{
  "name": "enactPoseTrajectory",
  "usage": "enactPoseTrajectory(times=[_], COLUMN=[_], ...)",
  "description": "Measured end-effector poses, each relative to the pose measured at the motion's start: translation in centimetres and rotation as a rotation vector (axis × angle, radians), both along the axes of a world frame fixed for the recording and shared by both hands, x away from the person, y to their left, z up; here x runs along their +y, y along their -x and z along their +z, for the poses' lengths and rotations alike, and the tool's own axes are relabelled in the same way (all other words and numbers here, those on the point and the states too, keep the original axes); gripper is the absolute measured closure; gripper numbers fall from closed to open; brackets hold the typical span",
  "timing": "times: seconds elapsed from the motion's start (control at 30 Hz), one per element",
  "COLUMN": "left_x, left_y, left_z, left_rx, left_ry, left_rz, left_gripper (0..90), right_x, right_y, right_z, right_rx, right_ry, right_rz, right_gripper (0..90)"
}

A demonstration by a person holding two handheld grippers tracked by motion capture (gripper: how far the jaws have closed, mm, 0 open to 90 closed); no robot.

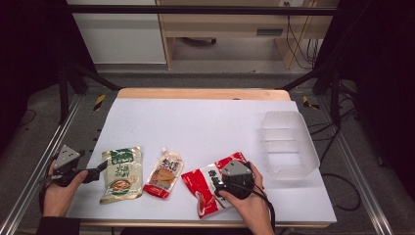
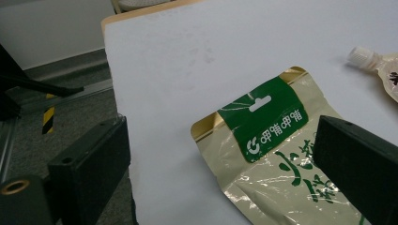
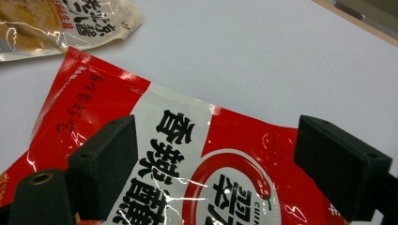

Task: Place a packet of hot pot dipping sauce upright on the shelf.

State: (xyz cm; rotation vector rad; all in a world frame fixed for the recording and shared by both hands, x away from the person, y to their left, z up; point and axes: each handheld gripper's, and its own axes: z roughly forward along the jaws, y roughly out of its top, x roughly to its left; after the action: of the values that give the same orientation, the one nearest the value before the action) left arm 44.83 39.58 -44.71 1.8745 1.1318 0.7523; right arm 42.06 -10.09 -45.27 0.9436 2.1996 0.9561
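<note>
Your right hand-held gripper [image 1: 230, 183] hung released over the red sauce pouch [image 1: 208, 183] at the worktop's [image 1: 205, 117] five o'clock; nothing lifted yet, the clear tub [image 1: 288, 144] at three o'clock empty.

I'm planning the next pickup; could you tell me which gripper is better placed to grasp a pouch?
Probably the right. The right gripper hangs directly over the red pouch, jaws open astride it. The left gripper is open too, but sits at the green pouch's edge.
</note>
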Motion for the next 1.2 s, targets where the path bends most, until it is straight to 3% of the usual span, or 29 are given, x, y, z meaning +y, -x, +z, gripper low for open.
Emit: enactPoseTrajectory(times=[0.47,0.57,0.73,0.87,1.0,1.2], left_x=[1.2,1.2,0.2,-0.1,-0.2,-0.3], left_y=[-1.1,-1.6,-2.9,-3.5,-4.4,-4.7], left_z=[-0.5,-0.9,-1.6,-1.7,-2.0,-2.4], left_rx=[0.046,0.074,0.134,0.150,0.170,0.206], left_ry=[-0.014,-0.023,-0.080,-0.076,-0.042,-0.049], left_rz=[-0.045,-0.076,-0.131,-0.139,-0.153,-0.179], left_gripper=[7.6,8.9,13.0,13.3,14.0,16.9], right_x=[0.0,0.1,0.2,0.4,0.5,0.5], right_y=[0.1,0.1,0.0,0.0,0.1,0.1], right_z=[-0.2,-0.2,-0.4,-0.4,-0.5,-0.4], right_rx=[0.014,0.016,0.024,0.027,0.029,0.031], right_ry=[0.014,0.020,0.026,0.027,0.028,0.028], right_rz=[0.001,0.004,0.009,0.015,0.020,0.020], right_gripper=[15.1,15.3,15.6,15.7,15.8,16.0])
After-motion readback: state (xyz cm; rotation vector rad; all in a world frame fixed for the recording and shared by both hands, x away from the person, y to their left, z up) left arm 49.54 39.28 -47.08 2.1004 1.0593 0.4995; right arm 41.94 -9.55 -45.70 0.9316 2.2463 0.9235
